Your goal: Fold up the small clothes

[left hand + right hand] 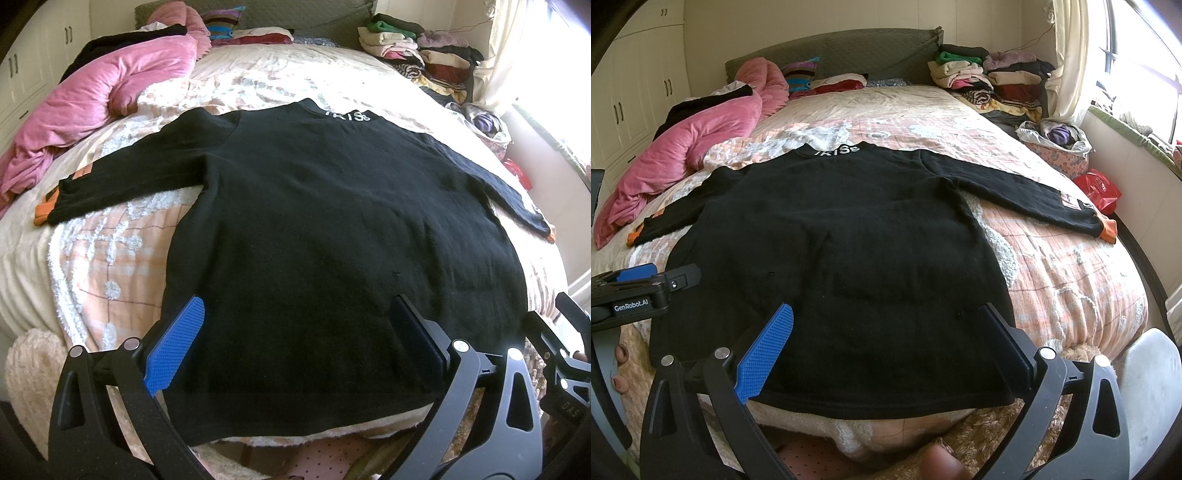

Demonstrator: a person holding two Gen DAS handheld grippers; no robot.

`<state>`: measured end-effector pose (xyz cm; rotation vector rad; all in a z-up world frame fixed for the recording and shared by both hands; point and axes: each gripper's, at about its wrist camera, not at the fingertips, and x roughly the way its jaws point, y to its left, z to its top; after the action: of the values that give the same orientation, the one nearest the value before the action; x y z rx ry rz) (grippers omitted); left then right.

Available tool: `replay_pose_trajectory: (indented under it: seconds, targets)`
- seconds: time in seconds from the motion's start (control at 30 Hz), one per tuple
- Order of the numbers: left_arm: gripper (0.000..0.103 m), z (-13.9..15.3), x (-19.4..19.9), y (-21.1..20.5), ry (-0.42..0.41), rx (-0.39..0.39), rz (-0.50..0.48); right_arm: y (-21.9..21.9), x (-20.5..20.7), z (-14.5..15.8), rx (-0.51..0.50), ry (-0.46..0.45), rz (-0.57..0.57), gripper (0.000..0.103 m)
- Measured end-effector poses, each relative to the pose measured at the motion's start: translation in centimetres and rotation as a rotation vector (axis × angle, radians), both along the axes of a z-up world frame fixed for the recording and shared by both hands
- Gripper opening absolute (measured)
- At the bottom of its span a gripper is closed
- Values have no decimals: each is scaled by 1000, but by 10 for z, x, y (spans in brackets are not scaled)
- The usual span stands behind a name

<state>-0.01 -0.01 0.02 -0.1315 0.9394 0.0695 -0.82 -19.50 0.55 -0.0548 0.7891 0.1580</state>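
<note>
a black sweater [332, 236] is spread flat at frame centre on the bed [258, 85]; left gripper [295, 332] and right gripper [886, 332] are held released above its hem.

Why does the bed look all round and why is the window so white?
Both views: the fisheye lens bends the bed into a dome. Right wrist view: sunlight overexposes the window. Left wrist view: glare washes out the right edge, and the black shirt loses detail.

Each black plastic two-finger gripper, left gripper [295, 325] and right gripper [886, 332], is showing one blue ridged fingertip pad [764, 354], one dark pad, silver pivot screws and triangular cut-outs; white "GenRobot.AI" lettering [631, 307] is marking the left one's side.
</note>
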Motion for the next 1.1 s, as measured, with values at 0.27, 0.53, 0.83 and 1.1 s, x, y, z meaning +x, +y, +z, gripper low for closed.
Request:
replay_pose_trajectory:
  seconds: [0.27, 0.53, 0.83, 1.1]
  targets:
    - [94, 0, 0, 0, 0, 0, 0, 0, 0, 0, 1, 1, -1, 99]
    - [94, 0, 0, 0, -1, 1, 0, 0, 0, -1, 2, 1, 0, 99]
    - [94, 3, 3, -2, 6, -4, -15, 1, 3, 0, 2, 0, -2, 99]
    - [94, 6, 18, 1, -11, 15, -9, 4, 12, 4, 13, -5, 11, 99]
